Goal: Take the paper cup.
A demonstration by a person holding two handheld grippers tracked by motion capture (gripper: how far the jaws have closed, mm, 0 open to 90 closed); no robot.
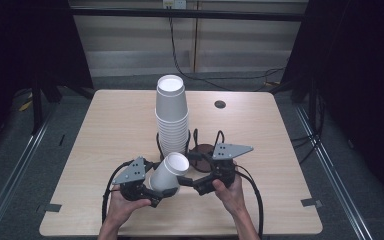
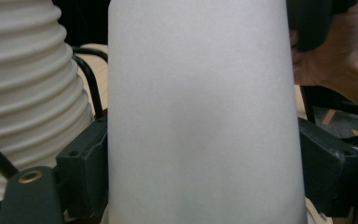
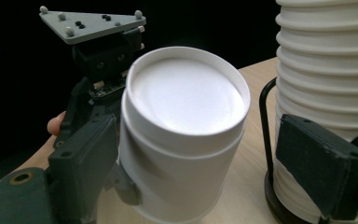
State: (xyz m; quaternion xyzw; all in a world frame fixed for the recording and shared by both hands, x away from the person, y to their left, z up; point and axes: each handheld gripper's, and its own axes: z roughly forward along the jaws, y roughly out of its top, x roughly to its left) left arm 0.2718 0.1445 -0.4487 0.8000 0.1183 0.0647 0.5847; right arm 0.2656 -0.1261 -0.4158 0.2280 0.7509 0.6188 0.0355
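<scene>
A single white paper cup (image 1: pixel 167 173) hangs tilted above the table's near middle, its closed base up and to the right. My left gripper (image 1: pixel 160 193) is shut on its lower wall; in the left gripper view the cup (image 2: pixel 205 116) is pressed between both jaws. My right gripper (image 1: pixel 184 180) stands open around the base end of the cup (image 3: pixel 186 121), with a gap at its right jaw. The left gripper's grey plate (image 3: pixel 93 21) shows behind. A tall stack of upturned white cups (image 1: pixel 171 115) stands just beyond, in a black wire holder (image 1: pixel 202 149).
The light wooden table (image 1: pixel 105 130) has a small dark round hole (image 1: pixel 220 104) at the back right. Tape marks (image 1: pixel 310 202) sit near the front corners. The cup stack (image 3: pixel 326 70) is close to my right gripper's right jaw. Black cables lie on the floor behind.
</scene>
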